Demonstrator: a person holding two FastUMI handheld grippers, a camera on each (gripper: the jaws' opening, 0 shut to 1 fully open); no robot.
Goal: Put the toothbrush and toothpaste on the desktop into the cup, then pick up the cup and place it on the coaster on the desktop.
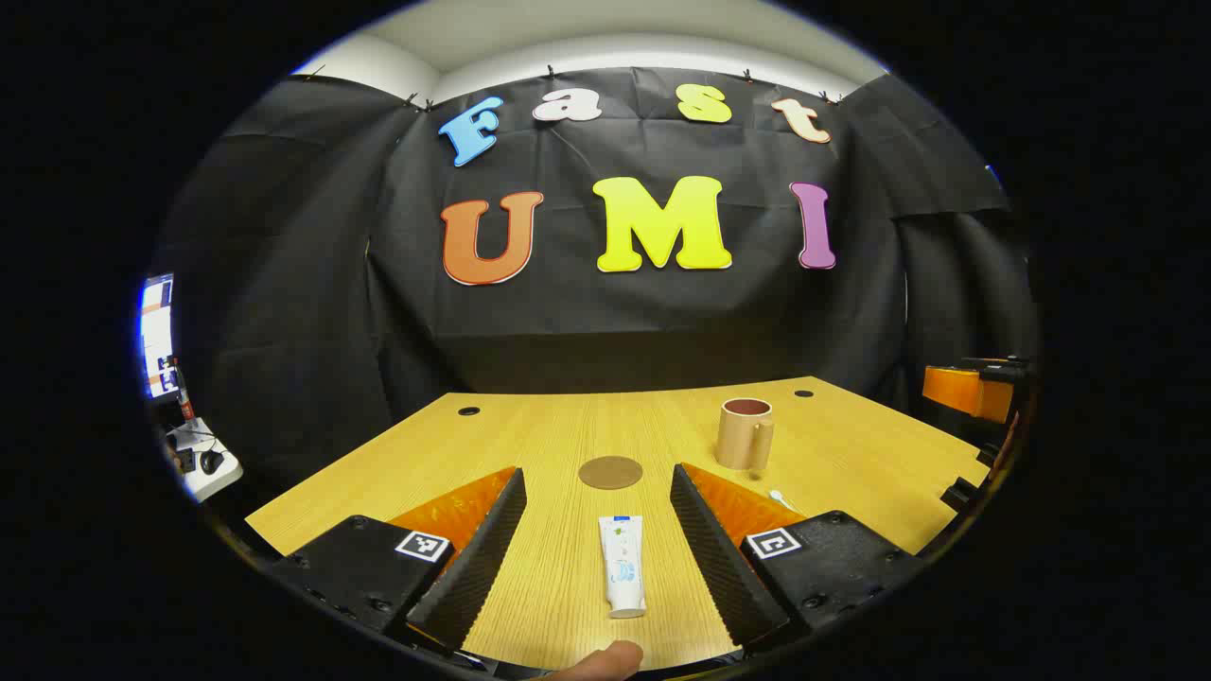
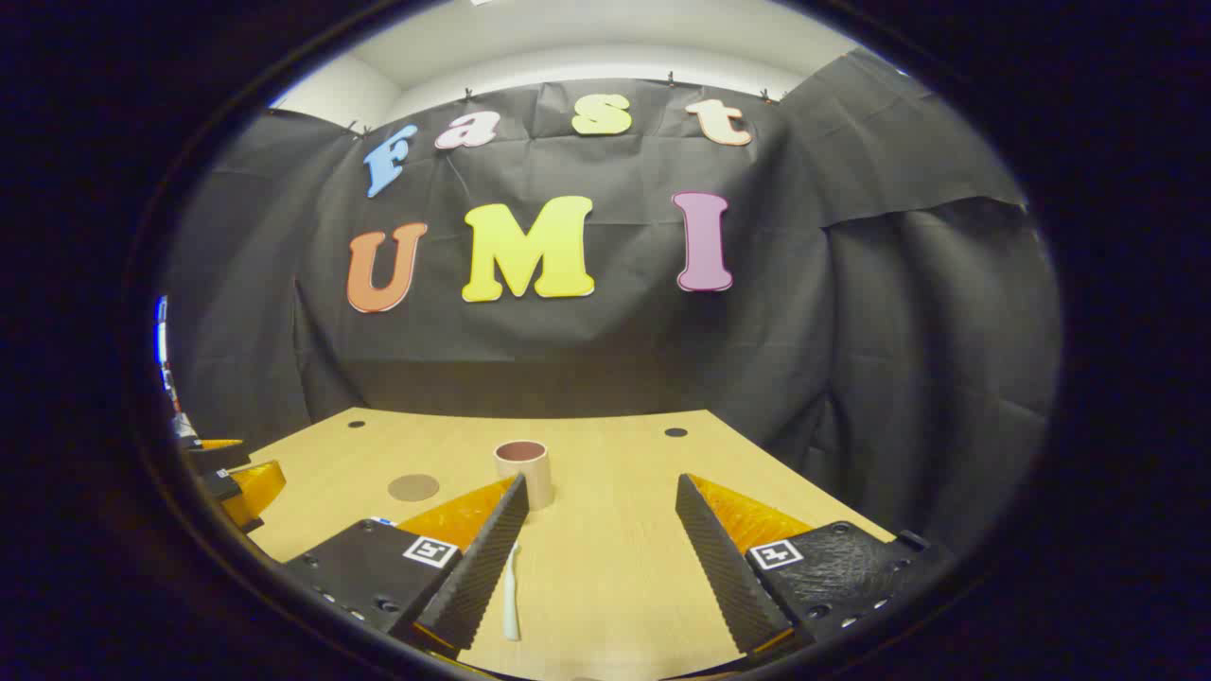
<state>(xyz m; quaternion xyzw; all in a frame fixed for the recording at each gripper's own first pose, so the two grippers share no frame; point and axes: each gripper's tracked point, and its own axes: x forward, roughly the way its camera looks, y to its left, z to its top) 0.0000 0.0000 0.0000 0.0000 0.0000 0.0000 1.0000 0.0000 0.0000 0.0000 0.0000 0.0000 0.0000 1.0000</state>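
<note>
In the left gripper view a fingertip (image 1: 605, 659) of the person shows at the bottom edge, just below the tube's near end; the left gripper (image 1: 598, 484) hangs low over the tabletop (image 1: 530, 586) with its fingers spread wide and nothing between them pinched; the toothpaste (image 1: 623, 566) lies flat on the wood in the gap between them, lengthwise, touching neither finger; just beyond it sits the round brown coaster (image 1: 610, 472), bare; the toothbrush (image 1: 780, 497) peeps out past the right finger, only its pale end visible; behind that stands the cup (image 1: 745, 433), upright, handle toward the camera, nothing seen in it; at the far right edge part of the other gripper shows.

In the right gripper view the right gripper (image 2: 601, 490) is likewise held low and level, fingers spread apart, gripping nothing; the toothbrush (image 2: 510, 594) lies on the tabletop (image 2: 605, 577) just beside the inner face of its left finger, whether touching I cannot tell; the cup (image 2: 524, 470) stands beyond that finger's tip; the coaster (image 2: 413, 487) lies farther left, well apart from the cup; the left gripper shows at the left edge.

The tabletop is pale wood with dark round holes near its far corners; black cloth closes the booth behind, a white wall and ceiling above it; a side table with small items shows far left.
</note>
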